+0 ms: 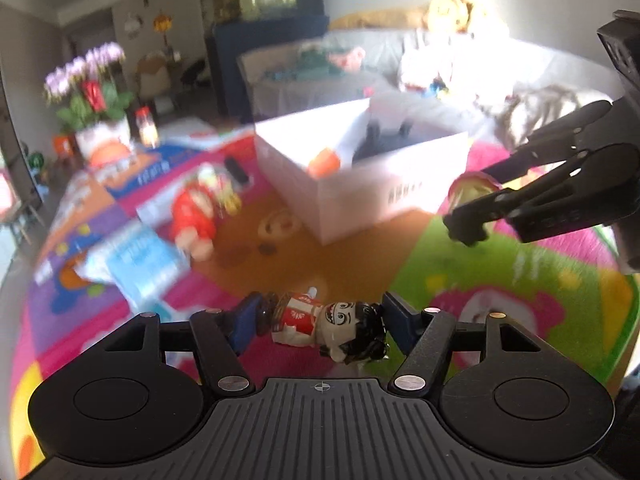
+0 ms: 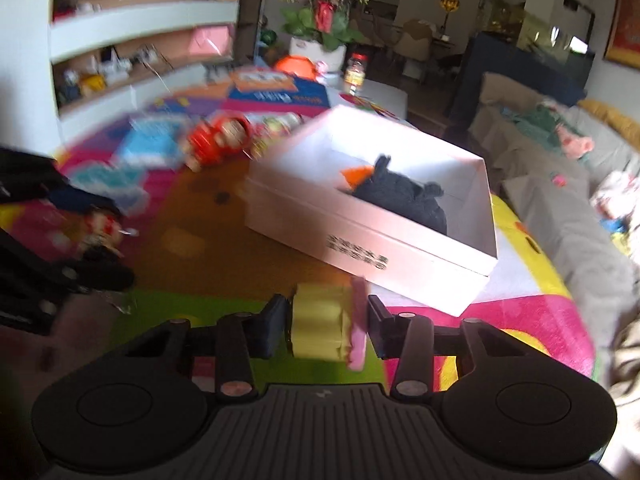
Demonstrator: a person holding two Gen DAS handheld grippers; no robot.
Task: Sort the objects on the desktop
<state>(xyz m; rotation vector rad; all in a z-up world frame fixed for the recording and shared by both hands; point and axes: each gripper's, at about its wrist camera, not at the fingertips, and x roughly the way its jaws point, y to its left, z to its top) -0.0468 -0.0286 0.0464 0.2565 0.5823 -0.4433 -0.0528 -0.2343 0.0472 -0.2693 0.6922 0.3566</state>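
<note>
Left gripper (image 1: 320, 330): clenched on toy figurine (image 1: 320, 326), held above colourful mat (image 1: 500, 280).
Figurine axis: crosswise between the fingers, head toward right finger.
Right gripper (image 2: 326, 330): grasping yellow-and-pink block (image 2: 324, 326), near front corner of white box (image 2: 400, 252).
Box: open-topped, dark plush (image 2: 404, 200) inside.
Open room: brown mat patch (image 1: 320, 256) between box and grippers.
Left side: red doll (image 1: 196, 216), blue packets (image 1: 136, 260).

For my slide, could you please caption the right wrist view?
Right gripper holds a yellow-and-pink toy before the white box.
</note>
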